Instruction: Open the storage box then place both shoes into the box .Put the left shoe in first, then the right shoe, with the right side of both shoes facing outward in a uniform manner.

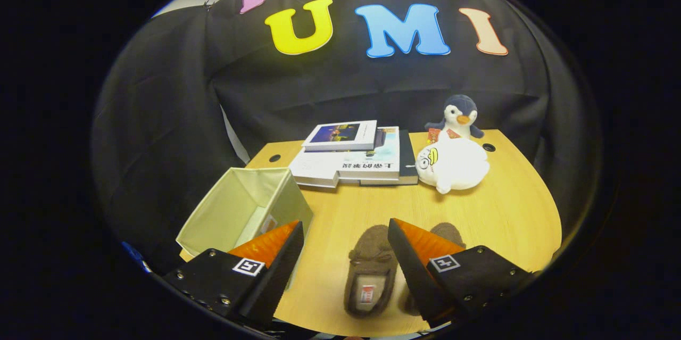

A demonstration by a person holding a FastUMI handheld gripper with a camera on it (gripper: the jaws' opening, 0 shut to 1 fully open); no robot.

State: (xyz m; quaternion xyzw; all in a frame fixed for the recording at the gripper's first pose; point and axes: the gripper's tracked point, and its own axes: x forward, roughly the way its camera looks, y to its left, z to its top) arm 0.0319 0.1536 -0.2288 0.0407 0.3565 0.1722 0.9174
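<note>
So, from left to right across the table:

Storage box (pixel 242 209): a pale fabric box at the near left of the wooden table (pixel 505 217), tipped so its open mouth faces up and toward the gripper. No lid is on it, so the opening step looks done. It appears empty, though the left finger hides its near corner.

Books (pixel 351 162): a low stack at the far middle, just beyond the box and well clear of the working area, so it should not hinder loading.

Gripper (pixel 346 236): fingers spread wide and holding nothing, hovering above the near edge of the table. The gap between them frames the shoes, which suggests a pick is being lined up.

First shoe (pixel 371 271): a brown fuzzy slipper lying flat between the fingers, toe pointing away and opening upward. It is the better exposed of the pair and seems the likelier first grab.

Second shoe (pixel 447 236): just to the right of the first and mostly hidden behind the right finger. Which is the left shoe I cannot tell.

White plush (pixel 452 164): lies at the far right, touching the books' end.

Penguin toy (pixel 460 115): sits upright behind the plush against the cloth, apart from the task.
</note>
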